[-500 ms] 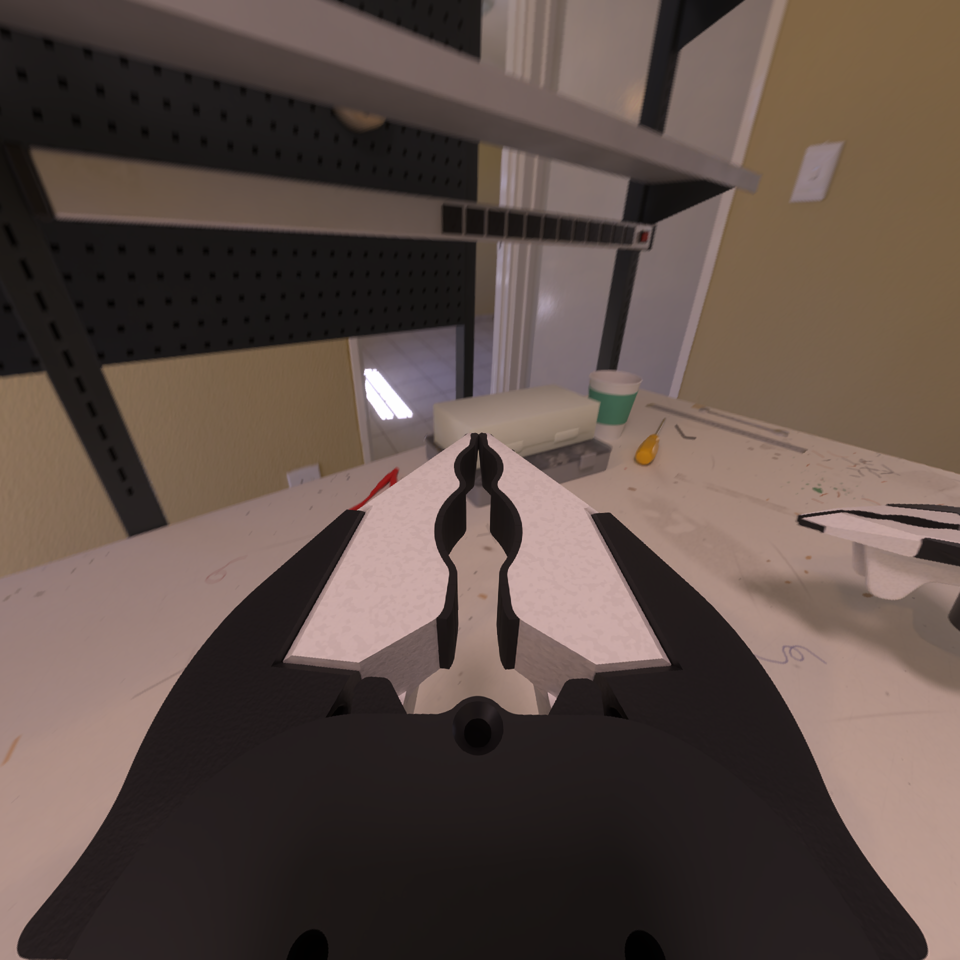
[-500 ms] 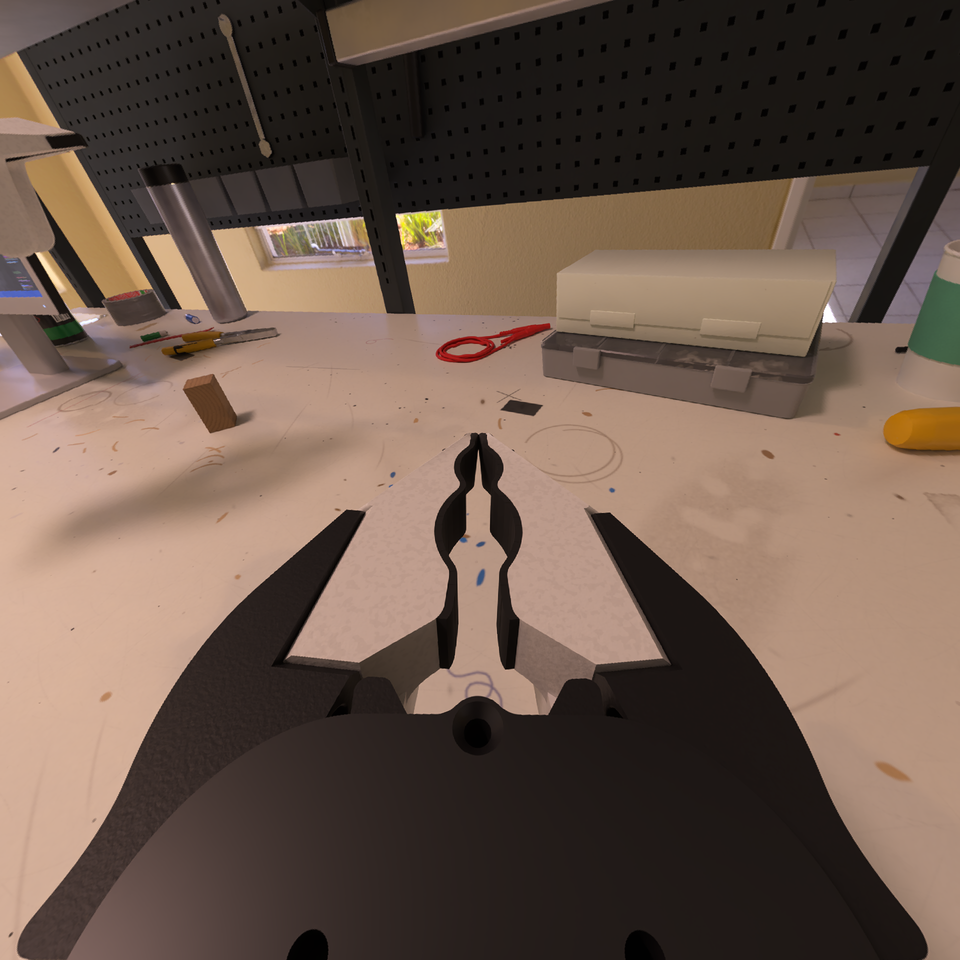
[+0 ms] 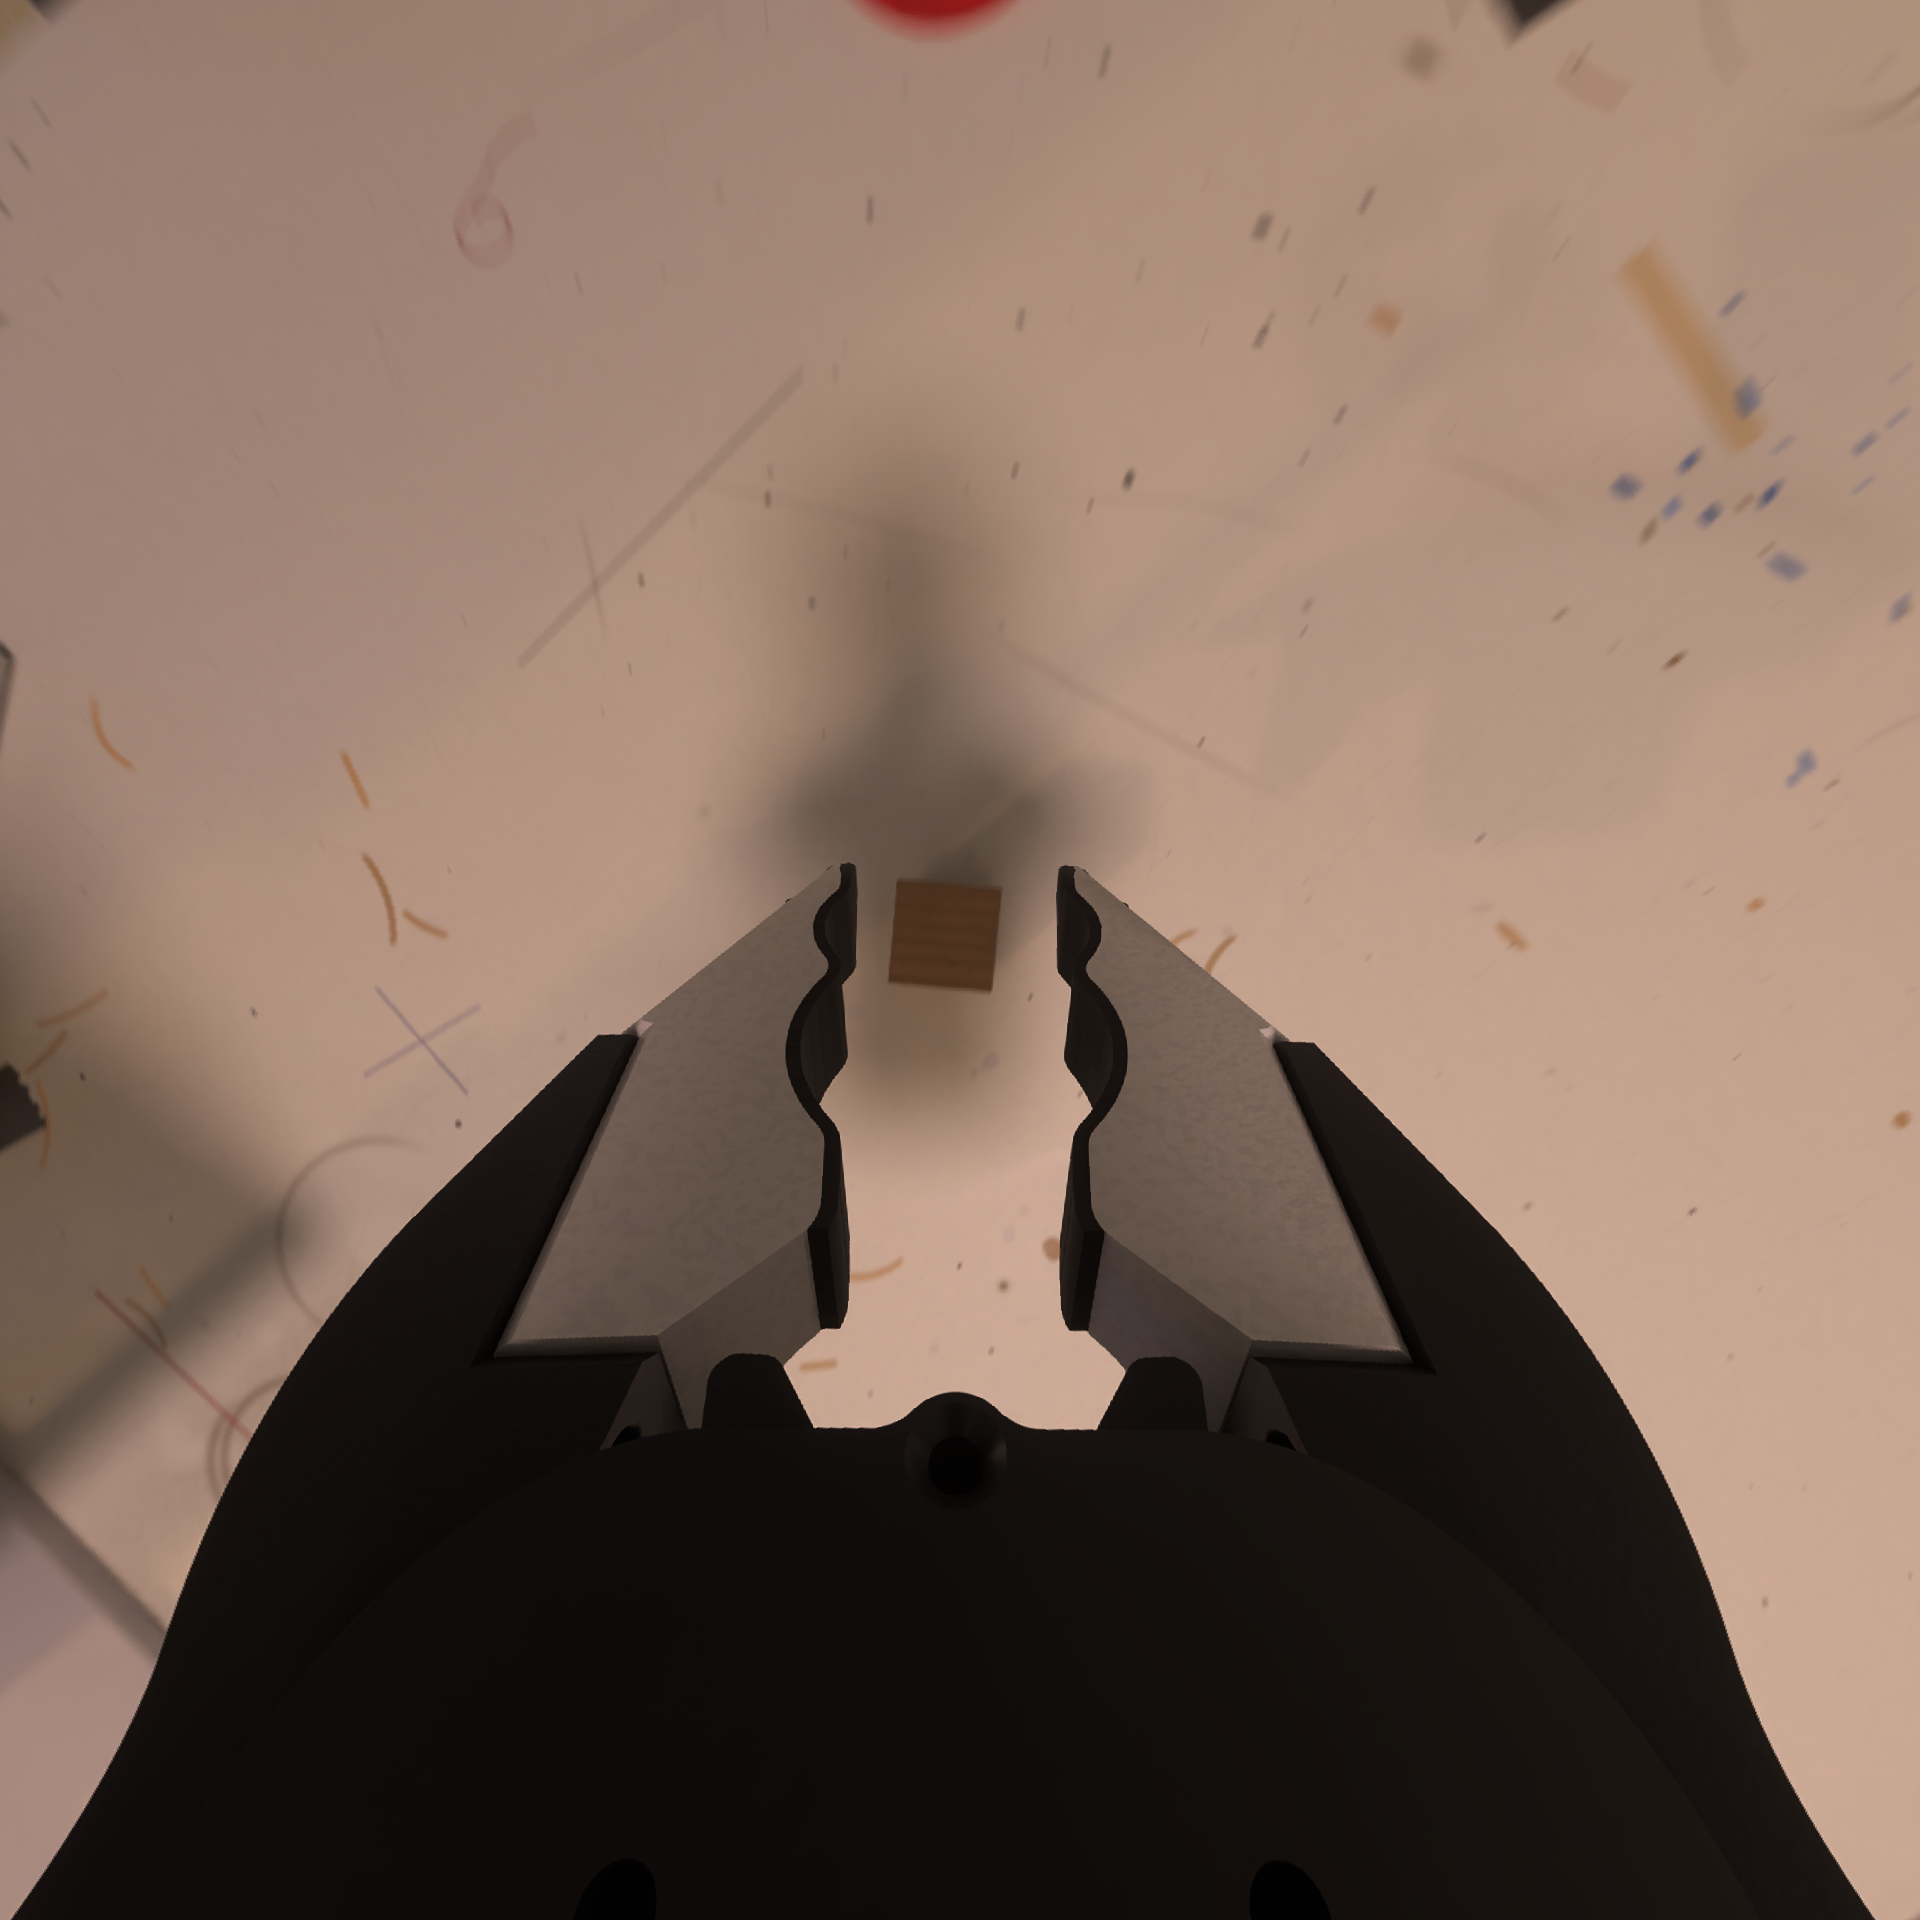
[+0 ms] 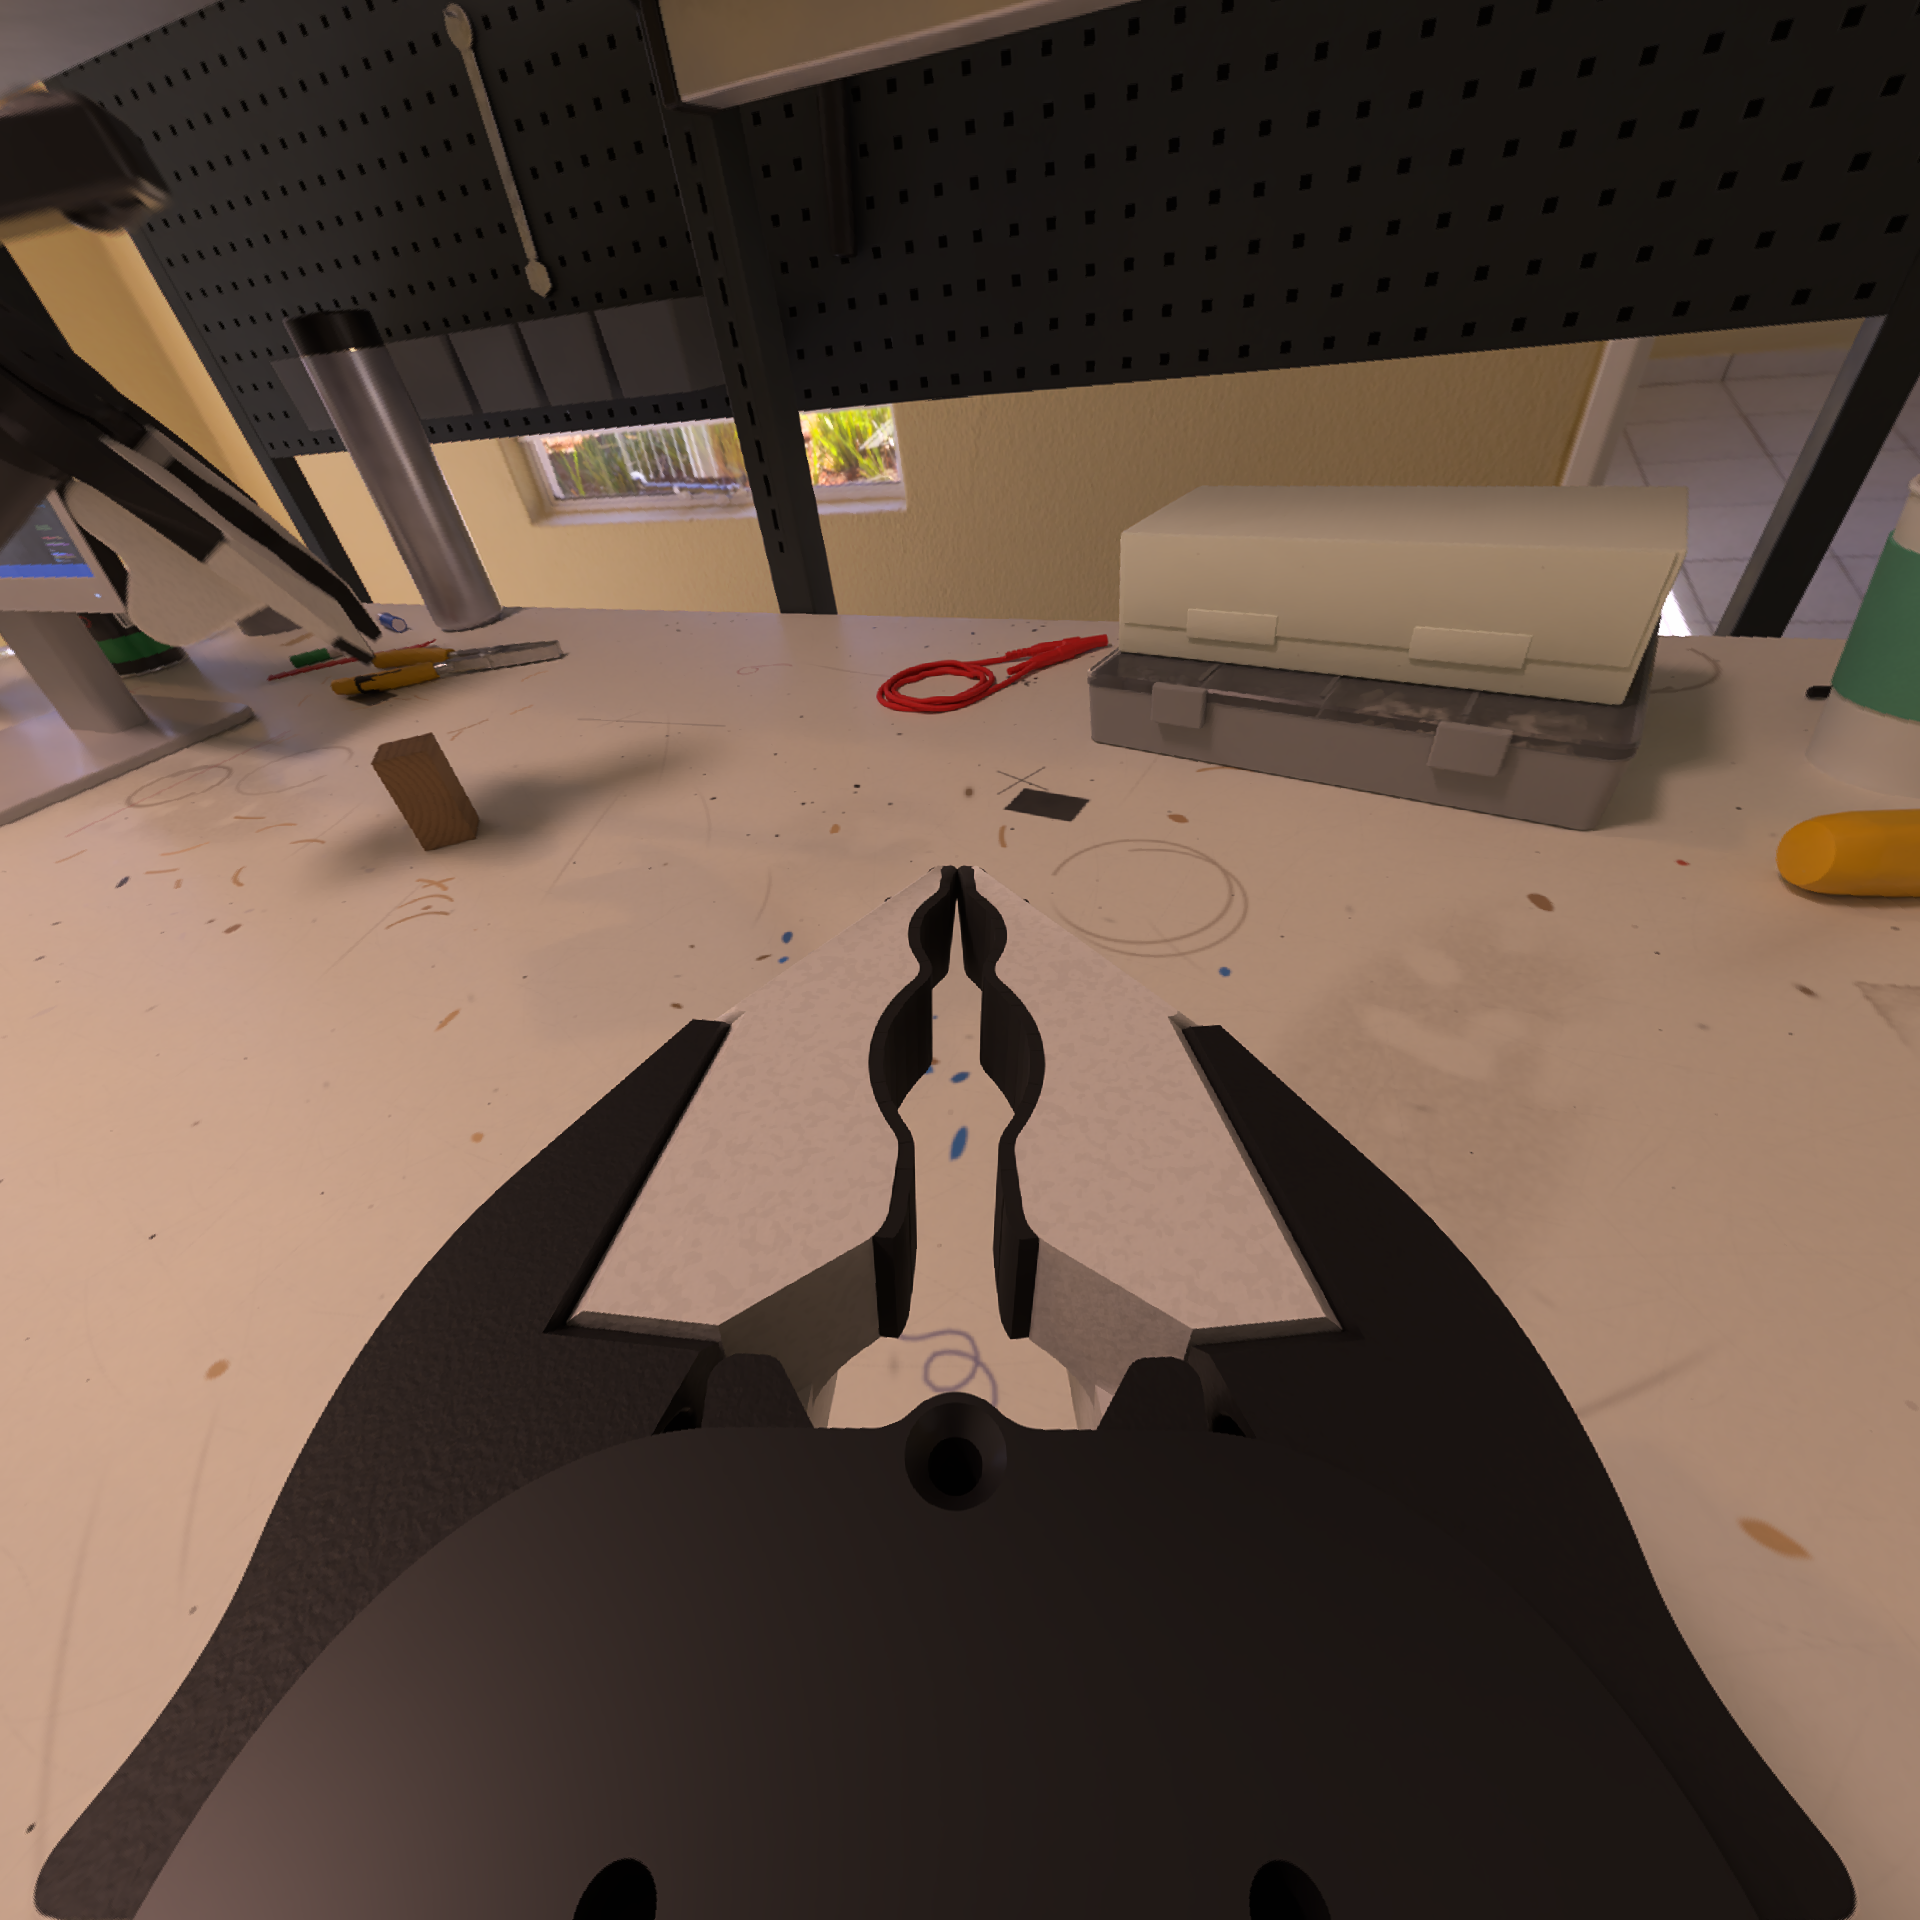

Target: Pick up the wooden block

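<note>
The wooden block (image 3: 943,935) is a small brown block standing on the pale workbench. In the left wrist view I look straight down on its top face. My left gripper (image 3: 954,902) is open and hangs above the block, which shows between the fingertips, nearer the left one. In the right wrist view the block (image 4: 426,792) stands at the left of the bench, and the left gripper (image 4: 353,629) hovers above and behind it. My right gripper (image 4: 956,875) is shut and empty, low over the bench middle, well right of the block.
A cream case on a grey organiser box (image 4: 1382,665) sits at the back right. A red cable (image 4: 966,675), a yellow handle (image 4: 1849,852), a green and white cup (image 4: 1881,644), a grey cylinder (image 4: 395,468) and hand tools (image 4: 416,670) lie around. A black pegboard (image 4: 1247,177) stands behind.
My left gripper has swung from looking across the bench to pointing straight down over the block, and its jaws have opened. The right gripper has stayed in place, shut.
</note>
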